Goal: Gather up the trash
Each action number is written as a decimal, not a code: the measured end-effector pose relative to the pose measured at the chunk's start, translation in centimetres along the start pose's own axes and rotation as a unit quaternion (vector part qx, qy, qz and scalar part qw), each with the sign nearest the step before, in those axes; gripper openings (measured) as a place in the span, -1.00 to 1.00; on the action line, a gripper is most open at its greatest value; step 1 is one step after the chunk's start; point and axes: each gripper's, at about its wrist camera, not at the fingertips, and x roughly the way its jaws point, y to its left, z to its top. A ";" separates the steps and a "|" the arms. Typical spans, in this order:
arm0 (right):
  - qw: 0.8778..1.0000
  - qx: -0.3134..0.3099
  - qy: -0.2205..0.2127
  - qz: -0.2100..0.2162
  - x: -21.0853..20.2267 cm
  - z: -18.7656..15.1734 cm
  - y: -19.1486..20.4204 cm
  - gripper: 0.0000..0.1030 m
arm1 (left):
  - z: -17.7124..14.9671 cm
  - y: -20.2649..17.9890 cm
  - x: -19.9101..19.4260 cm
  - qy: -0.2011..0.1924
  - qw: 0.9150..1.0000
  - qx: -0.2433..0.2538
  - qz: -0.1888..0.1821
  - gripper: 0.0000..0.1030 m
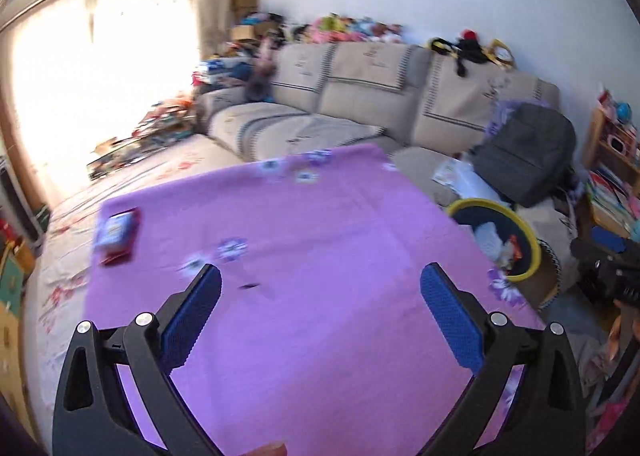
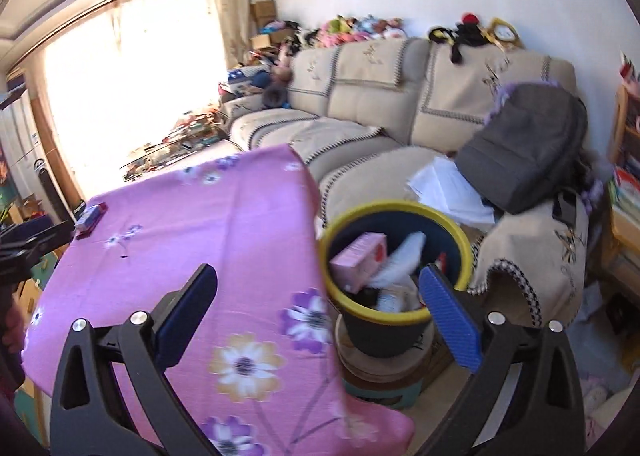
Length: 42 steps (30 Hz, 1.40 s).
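A table under a purple flowered cloth [image 1: 320, 216] fills the left wrist view. My left gripper [image 1: 322, 272] hangs above it, open, with nothing between its blue pads. A small red and blue packet [image 1: 116, 234] lies near the cloth's far left edge, and a tiny dark scrap [image 1: 248, 287] lies closer in. In the right wrist view my right gripper [image 2: 319, 272] is open and empty above the table's right edge. Beside it stands a dark bin with a yellow rim [image 2: 400, 212]. The bin holds a pink box [image 2: 360, 258], white crumpled paper [image 2: 400, 260] and other trash. The packet [image 2: 91, 218] also shows here.
The bin stands on a stack of round tins [image 2: 380, 372] between the table and a beige sofa [image 2: 360, 104]. A grey backpack [image 2: 528, 144] and loose papers [image 2: 444, 184] lie on the sofa. Shelves [image 1: 612, 176] stand at right, and toys are piled by the bright window [image 1: 100, 88].
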 end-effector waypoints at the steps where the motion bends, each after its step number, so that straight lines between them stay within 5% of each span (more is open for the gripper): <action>1: 1.000 -0.005 -0.003 0.002 -0.3 0.1 0.7 0.87 | -0.6 1.4 -1.2 -0.002 1.000 -0.011 0.017 0.91; 12: 0.999 -0.042 -0.032 0.002 -5.5 0.2 5.4 0.87 | -5.8 11.0 -10.9 -0.039 0.990 -0.113 0.069 0.91; 42: 0.999 -0.038 -0.028 -0.007 -6.8 -1.9 5.3 0.87 | -6.3 7.6 -12.1 -0.040 0.993 -0.105 0.047 0.91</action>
